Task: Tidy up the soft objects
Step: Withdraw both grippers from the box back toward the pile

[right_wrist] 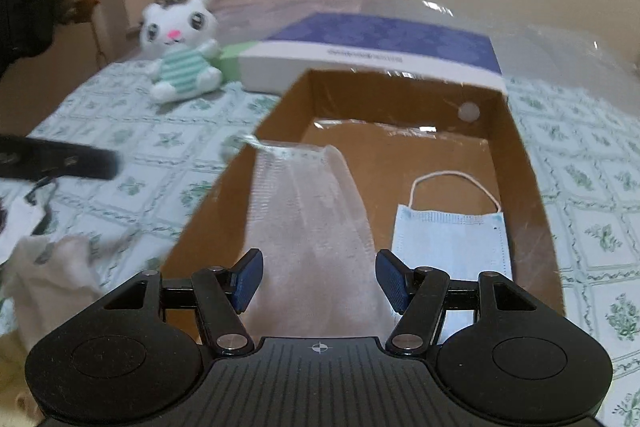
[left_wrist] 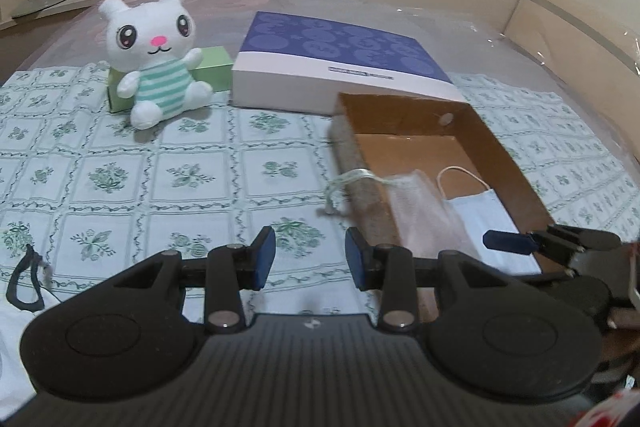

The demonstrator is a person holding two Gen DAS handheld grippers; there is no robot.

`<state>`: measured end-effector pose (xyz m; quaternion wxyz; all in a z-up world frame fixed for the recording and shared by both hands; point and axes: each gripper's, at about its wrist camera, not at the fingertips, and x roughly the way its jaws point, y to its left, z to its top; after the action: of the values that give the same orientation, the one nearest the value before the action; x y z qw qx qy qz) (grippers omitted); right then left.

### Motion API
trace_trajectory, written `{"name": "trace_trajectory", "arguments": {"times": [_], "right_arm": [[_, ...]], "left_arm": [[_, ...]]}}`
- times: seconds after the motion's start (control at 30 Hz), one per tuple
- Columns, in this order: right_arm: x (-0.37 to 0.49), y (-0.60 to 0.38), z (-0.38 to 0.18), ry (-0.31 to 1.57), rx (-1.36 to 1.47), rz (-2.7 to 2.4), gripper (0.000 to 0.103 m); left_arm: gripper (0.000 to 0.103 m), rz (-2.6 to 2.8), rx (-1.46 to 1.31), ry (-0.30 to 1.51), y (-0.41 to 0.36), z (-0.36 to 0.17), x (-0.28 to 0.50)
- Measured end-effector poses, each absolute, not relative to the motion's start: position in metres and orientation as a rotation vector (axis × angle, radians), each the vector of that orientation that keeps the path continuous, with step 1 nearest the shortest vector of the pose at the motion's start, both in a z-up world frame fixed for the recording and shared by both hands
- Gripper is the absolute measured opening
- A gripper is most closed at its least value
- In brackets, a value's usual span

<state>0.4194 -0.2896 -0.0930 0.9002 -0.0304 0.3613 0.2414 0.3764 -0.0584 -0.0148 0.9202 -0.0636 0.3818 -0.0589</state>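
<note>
So both claws are spread open with nothing between the pads. The left claw (left_wrist: pixel 310 259) hangs over the green floral tablecloth (left_wrist: pixel 120 171) just beside the left wall of the brown cardboard box (left_wrist: pixel 508 155), and the right claw (right_wrist: pixel 319 279) sits right over the near end of that same box (right_wrist: pixel 532 163). Inside the box there's a white mesh pouch (right_wrist: pixel 312 227) lying along the left side, its top end draped up over the left wall with the drawstring (left_wrist: pixel 344 179) hanging outside, and a light blue face mask (right_wrist: pixel 452 243) flat on the box floor just to the right of it, ear loop pointing to the far end. Behind the box is a purple and white flat box (left_wrist: pixel 340 63), touching or nearly touching the far wall. The white bunny plush (left_wrist: pixel 160 55) in the striped green shirt sits well off to the left, leaning on a small green box (left_wrist: pixel 212 69). Some white cloth (right_wrist: pixel 52 267) sits bunched at the near left, too blurry to say more
</note>
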Motion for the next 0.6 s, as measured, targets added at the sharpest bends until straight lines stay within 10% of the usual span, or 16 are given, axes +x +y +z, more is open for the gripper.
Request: {"name": "trace_trajectory", "arguments": {"times": [0.1,0.13,0.17,0.6], "right_arm": [[0.433,-0.289,-0.100,0.787,-0.030,0.521,0.046],[0.436,-0.289,-0.103,0.811,-0.018,0.531,0.006],[0.437,-0.289,-0.104,0.821,-0.002,0.537,0.000],[0.405,-0.342,-0.069,0.579,0.223,0.442,0.000]], "left_arm": [[0.034,-0.106,-0.131,0.786,-0.050,-0.018,0.378],[0.034,-0.102,-0.131,0.786,-0.048,-0.019,0.378],[0.034,-0.098,-0.131,0.788,-0.045,-0.020,0.377],[0.034,-0.054,-0.124,0.778,-0.023,-0.020,0.363]]}}
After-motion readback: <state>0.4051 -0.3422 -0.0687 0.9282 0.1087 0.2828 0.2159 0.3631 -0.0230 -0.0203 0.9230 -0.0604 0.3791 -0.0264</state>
